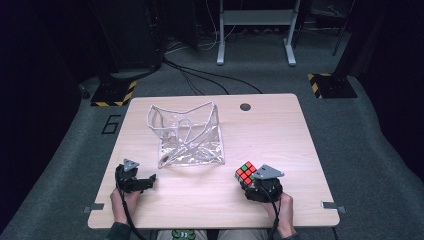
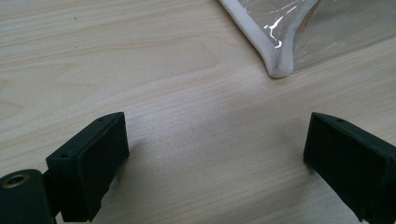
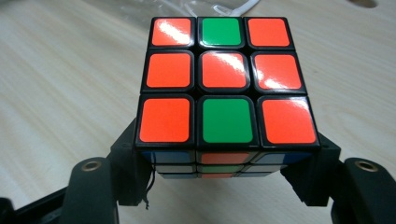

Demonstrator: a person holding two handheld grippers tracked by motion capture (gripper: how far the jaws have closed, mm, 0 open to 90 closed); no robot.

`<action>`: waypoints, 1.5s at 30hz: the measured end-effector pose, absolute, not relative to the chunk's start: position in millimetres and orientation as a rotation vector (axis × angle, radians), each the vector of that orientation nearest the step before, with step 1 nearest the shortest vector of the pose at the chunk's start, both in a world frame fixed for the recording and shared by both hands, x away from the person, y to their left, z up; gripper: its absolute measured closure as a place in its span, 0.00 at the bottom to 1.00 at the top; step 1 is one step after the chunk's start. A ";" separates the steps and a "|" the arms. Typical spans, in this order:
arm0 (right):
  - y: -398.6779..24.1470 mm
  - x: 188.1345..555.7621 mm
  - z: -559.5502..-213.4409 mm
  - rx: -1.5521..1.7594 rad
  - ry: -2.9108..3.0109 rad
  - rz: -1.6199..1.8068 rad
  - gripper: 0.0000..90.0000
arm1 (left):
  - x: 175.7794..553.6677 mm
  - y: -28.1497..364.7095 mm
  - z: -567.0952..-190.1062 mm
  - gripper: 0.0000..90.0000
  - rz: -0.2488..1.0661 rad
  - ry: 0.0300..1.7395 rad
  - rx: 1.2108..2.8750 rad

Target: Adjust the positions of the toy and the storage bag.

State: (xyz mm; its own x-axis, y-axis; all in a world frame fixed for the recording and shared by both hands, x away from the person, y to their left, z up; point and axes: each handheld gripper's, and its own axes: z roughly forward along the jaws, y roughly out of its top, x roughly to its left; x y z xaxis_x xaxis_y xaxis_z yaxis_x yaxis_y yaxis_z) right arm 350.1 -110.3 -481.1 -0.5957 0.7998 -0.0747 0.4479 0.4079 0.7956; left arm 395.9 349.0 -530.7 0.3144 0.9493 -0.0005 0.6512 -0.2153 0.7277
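Observation:
A puzzle cube [image 1: 246, 173] with orange and green stickers on top sits between the jaws of my right gripper [image 1: 249, 181], near the table's front right. In the right gripper view the cube [image 3: 225, 84] is clamped at its lower sides by both black pads, held clear of the wood. A clear plastic bag [image 1: 187, 136] with white trim stands open at the table's middle left. My left gripper [image 1: 148, 180] rests near the front left edge, jaws wide apart with bare wood between them. The bag's white-trimmed corner [image 2: 279, 60] lies just beyond it.
The light wooden table [image 1: 280, 135] has a round cable hole [image 1: 245, 106] near its far edge. Beyond the table are dark carpet, cables, a white desk frame [image 1: 255, 30] and yellow-black striped floor plates [image 1: 114, 93].

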 end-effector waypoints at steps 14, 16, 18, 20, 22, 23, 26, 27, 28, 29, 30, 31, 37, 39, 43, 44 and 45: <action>-122.9 375.2 -486.6 1.149 2.149 0.991 0.37 | 395.9 349.1 -530.7 0.07 0.609 1.412 1.955; -123.6 377.1 -487.6 1.159 2.147 0.987 0.37 | 395.9 349.1 -530.7 0.07 0.609 1.412 1.955; -125.8 381.9 -490.5 1.178 2.150 0.979 0.37 | 395.9 349.1 -530.7 0.07 0.609 1.412 1.955; -127.0 384.3 -492.9 1.182 2.151 0.974 0.37 | 395.9 349.1 -530.7 0.07 0.609 1.412 1.955; -127.8 385.4 -495.5 1.191 2.156 0.967 0.37 | 395.9 349.0 -530.7 0.07 0.609 1.412 1.955; -127.9 385.9 -497.5 1.204 2.158 0.959 0.37 | 395.9 349.0 -530.7 0.07 0.609 1.412 1.955; -129.2 386.6 -502.7 1.221 2.159 0.945 0.37 | 395.9 349.0 -530.7 0.07 0.609 1.412 1.954; -130.2 386.8 -504.0 1.222 2.166 0.944 0.37 | 395.9 349.0 -530.7 0.07 0.609 1.412 1.954; -130.2 386.8 -504.0 1.222 2.166 0.944 0.37 | 395.9 349.0 -530.7 0.07 0.609 1.412 1.954; -131.2 386.8 -506.2 1.226 2.168 0.941 0.37 | 395.9 349.1 -530.7 0.07 0.609 1.412 1.955; -131.2 386.8 -507.2 1.235 2.163 0.943 0.37 | 395.9 349.1 -530.7 0.07 0.609 1.412 1.955; -131.8 387.0 -507.9 1.234 2.169 0.941 0.37 | 395.9 349.1 -530.7 0.07 0.609 1.412 1.955; -135.2 387.3 -511.7 1.278 2.180 0.982 0.26 | 395.9 349.1 -530.7 0.07 0.608 1.411 1.955; -137.5 385.6 -509.3 1.273 2.169 0.996 0.20 | 395.8 349.1 -530.7 0.07 0.608 1.411 1.956; -140.2 384.6 -505.0 1.277 2.168 1.019 0.16 | 395.8 349.0 -530.6 0.07 0.608 1.409 1.956; -140.3 384.6 -504.3 1.276 2.173 1.019 0.16 | 395.7 349.0 -530.6 0.07 0.611 1.407 1.959; -140.4 384.5 -503.6 1.274 2.177 1.017 0.15 | 395.4 348.8 -530.6 0.07 0.604 1.403 1.959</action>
State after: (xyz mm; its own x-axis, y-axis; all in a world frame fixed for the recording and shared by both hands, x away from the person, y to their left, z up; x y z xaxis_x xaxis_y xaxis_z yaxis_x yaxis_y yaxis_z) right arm 384.5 -140.4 -503.6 -0.4927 0.8702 0.0069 0.5635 0.3130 0.7645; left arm 395.4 348.8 -530.6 0.3225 0.9466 -0.0015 0.6497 -0.2202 0.7276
